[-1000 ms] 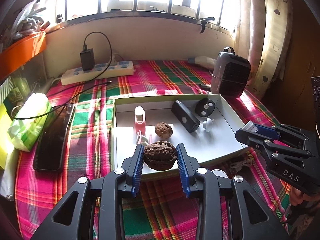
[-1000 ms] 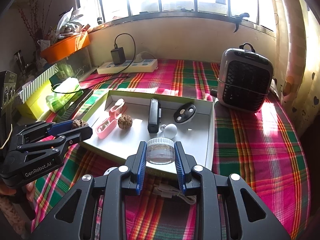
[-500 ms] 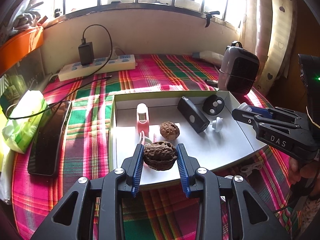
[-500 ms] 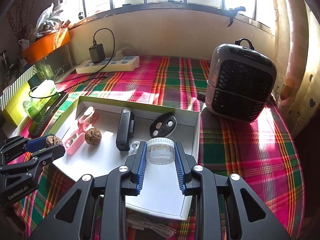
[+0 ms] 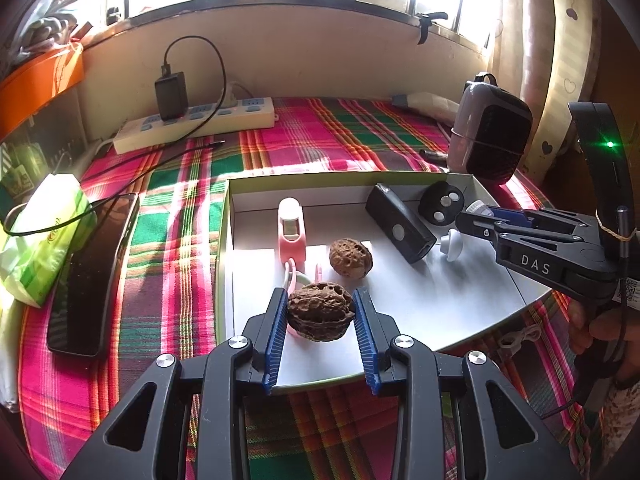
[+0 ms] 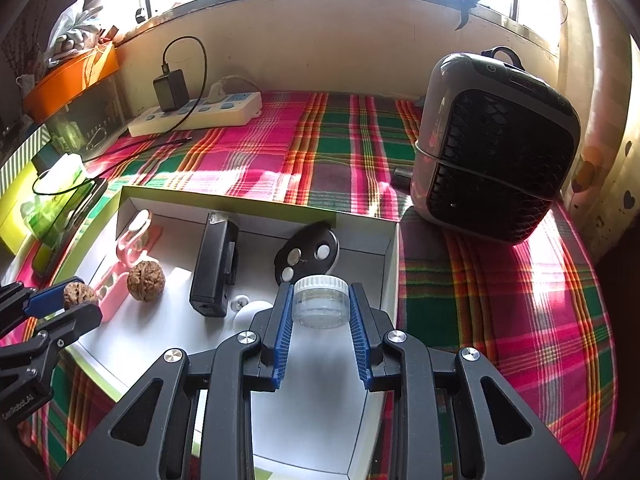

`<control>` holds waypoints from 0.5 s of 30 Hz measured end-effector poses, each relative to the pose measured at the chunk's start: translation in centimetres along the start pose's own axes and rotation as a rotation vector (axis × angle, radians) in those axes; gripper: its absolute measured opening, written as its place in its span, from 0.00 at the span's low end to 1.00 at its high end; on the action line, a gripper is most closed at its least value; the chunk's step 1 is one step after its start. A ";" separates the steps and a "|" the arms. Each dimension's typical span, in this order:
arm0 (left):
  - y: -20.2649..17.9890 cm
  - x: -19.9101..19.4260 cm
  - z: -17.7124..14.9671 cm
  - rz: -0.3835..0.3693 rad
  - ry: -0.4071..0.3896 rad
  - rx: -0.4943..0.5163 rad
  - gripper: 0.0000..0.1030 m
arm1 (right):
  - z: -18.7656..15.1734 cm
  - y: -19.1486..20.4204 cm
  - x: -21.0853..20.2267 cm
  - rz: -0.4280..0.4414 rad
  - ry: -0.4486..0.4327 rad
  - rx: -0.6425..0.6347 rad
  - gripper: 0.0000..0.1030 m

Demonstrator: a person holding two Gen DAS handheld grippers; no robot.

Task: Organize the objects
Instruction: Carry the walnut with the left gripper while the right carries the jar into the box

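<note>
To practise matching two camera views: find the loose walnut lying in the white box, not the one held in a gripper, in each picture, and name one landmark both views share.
Left wrist view: the loose walnut lies mid-frame on the box floor, just beyond the left gripper.
Right wrist view: it sits at lower left, beside the pink case.
Shared landmark: the black rectangular device, to the walnut's right in both.

The left gripper [image 5: 320,312] has its jaws clamped on a walnut [image 5: 320,312], while the right gripper [image 6: 320,306], level beside it, has its jaws clamped on a small clear jar [image 6: 320,300].
</note>
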State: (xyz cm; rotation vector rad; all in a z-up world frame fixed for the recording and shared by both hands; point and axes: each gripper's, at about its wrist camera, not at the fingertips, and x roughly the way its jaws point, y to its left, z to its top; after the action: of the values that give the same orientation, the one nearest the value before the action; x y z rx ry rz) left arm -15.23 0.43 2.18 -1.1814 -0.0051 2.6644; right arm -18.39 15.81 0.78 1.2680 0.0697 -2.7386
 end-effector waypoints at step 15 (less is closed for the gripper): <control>-0.1 0.6 0.6 0.017 -0.006 0.019 0.30 | 0.2 0.5 0.9 0.006 0.005 -0.024 0.28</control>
State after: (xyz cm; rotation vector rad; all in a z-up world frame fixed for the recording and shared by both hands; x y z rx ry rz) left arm -15.99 0.68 2.15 -1.1721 0.0291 2.6765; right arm -19.01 15.24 0.24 1.2665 0.0977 -2.7212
